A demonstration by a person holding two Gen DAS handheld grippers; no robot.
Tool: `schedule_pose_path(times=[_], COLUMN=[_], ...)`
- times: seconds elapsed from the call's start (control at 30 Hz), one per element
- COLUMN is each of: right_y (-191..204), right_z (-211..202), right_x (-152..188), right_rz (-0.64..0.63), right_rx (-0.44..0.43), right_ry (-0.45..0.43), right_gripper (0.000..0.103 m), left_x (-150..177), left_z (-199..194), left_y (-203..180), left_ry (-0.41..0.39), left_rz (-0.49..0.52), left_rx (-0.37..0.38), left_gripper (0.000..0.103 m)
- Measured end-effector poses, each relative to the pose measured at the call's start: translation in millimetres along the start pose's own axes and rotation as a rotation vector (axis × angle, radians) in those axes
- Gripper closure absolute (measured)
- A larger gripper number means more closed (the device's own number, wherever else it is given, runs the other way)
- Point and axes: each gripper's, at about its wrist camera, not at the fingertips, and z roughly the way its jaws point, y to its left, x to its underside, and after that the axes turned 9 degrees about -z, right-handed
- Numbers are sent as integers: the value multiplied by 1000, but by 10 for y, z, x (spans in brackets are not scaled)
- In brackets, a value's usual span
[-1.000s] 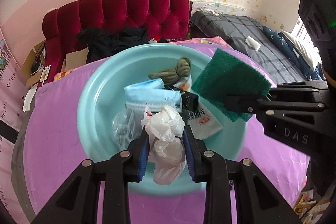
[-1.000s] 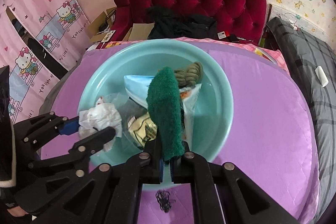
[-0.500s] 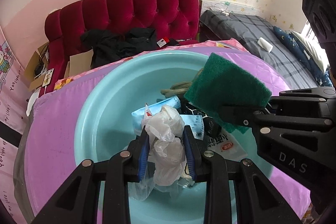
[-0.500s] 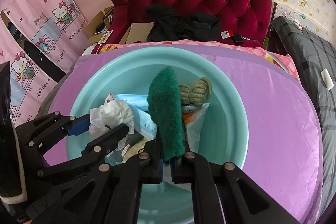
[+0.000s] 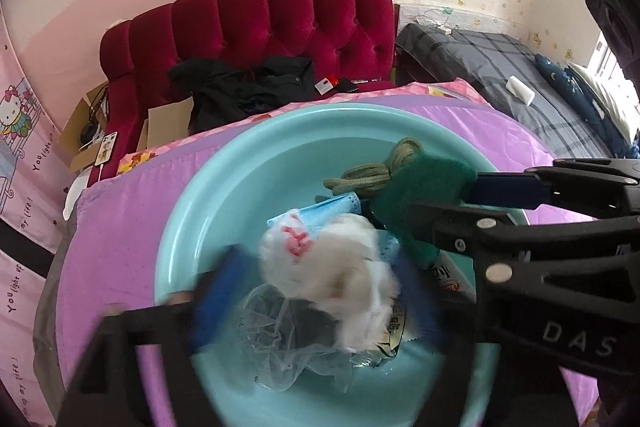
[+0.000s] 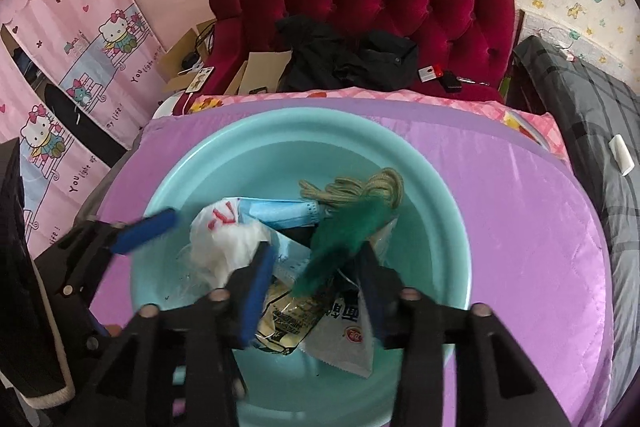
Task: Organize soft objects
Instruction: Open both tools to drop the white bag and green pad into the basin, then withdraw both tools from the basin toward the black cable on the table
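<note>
Two grippers are hovering over a wide teal basin sitting on a purple quilted cover. Inside the basin, a blue face mask, an olive cord bundle and printed snack packets are lying heaped together. A crumpled white plastic bag is dropping, blurred, between the left gripper fingers, which are spreading wide and no longer pressing it. A green scouring pad is tilting, blurred, between the right gripper fingers, which are opening and showing gaps on both sides.
</note>
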Motion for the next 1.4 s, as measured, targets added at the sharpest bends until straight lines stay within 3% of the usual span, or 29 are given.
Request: schedule_pose_path(times=[0.07,0.2,0.53,1.4], right_y=[3,8,40,208], right_z=[-13,-83,-321,-827], right_x=[4,32,199,1223], right_rz=[3,9,20,16], right_rx=[7,29,34,83], right_ry=[2,-24,-42,-49], right_gripper=[22,1,0,0], left_x=[4,14,147,1012], left_z=[-17,-51,-252,-886], left_y=[8,40,38,26], left_ry=[-14,-31,-40,-57], left_rz=[-3,-17,-32,-39], left_rx=[-6,-27,-24,-43], left_gripper=[0,0,0,0])
